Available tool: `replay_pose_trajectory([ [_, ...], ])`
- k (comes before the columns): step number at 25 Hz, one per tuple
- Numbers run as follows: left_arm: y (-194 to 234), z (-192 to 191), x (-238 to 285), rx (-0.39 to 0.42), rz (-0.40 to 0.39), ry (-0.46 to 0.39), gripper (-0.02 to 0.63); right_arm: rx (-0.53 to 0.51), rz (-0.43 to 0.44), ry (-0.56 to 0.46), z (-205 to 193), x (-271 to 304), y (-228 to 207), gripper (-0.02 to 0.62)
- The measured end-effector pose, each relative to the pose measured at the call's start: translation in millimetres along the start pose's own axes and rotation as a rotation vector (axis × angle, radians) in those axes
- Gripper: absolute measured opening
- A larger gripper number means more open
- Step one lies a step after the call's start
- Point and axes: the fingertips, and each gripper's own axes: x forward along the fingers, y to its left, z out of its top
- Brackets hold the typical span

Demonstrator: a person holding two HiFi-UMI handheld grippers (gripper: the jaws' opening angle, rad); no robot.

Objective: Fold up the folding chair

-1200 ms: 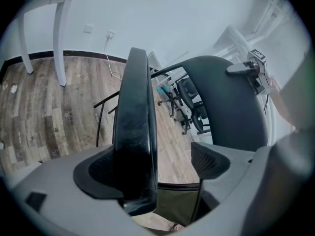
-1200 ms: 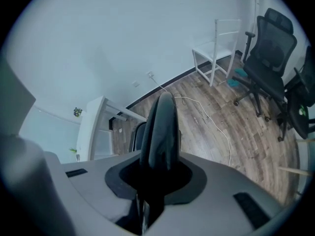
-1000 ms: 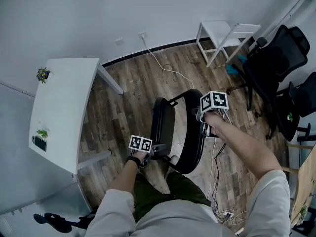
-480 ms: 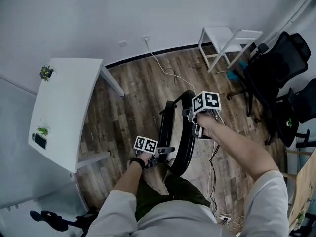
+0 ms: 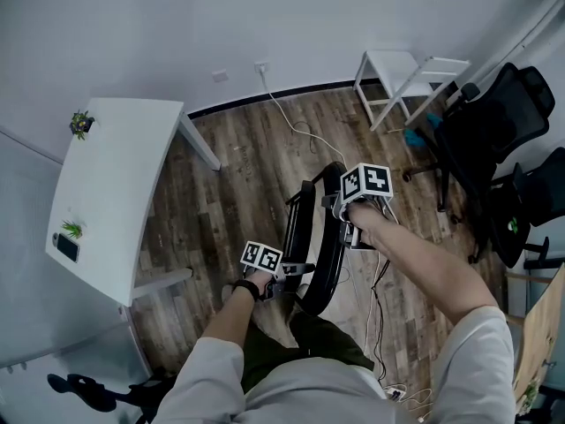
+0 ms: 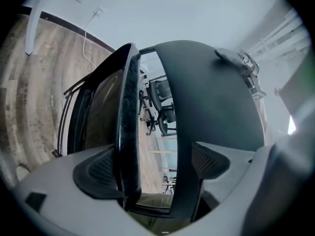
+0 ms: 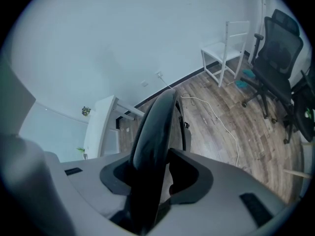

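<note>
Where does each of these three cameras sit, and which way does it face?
Head view: on the person's head, facing steeply down at the folding chair; both arms, the left gripper and the right gripper show.
Left gripper view: on that gripper, along its jaws, which clamp the chair.
Right gripper view: likewise; its jaws, just opening, straddle the chair's back.
Head and right views both show the white table.
</note>
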Motion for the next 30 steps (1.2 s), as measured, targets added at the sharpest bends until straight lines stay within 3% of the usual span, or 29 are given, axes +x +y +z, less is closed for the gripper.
replay_pose_trajectory([
  [20,-6.6,-4.1,13.6,-0.012,-0.077,0.099,0.443,0.045,-0.006,-0.017,-1.1,-0.5,-2.4,0.181],
  [30,-7.0,-1.8,11.8,0.025,-0.066,-0.025,0.443,-0.036,0.015,0.044,-4.2,-2.0,-10.2,0.193],
])
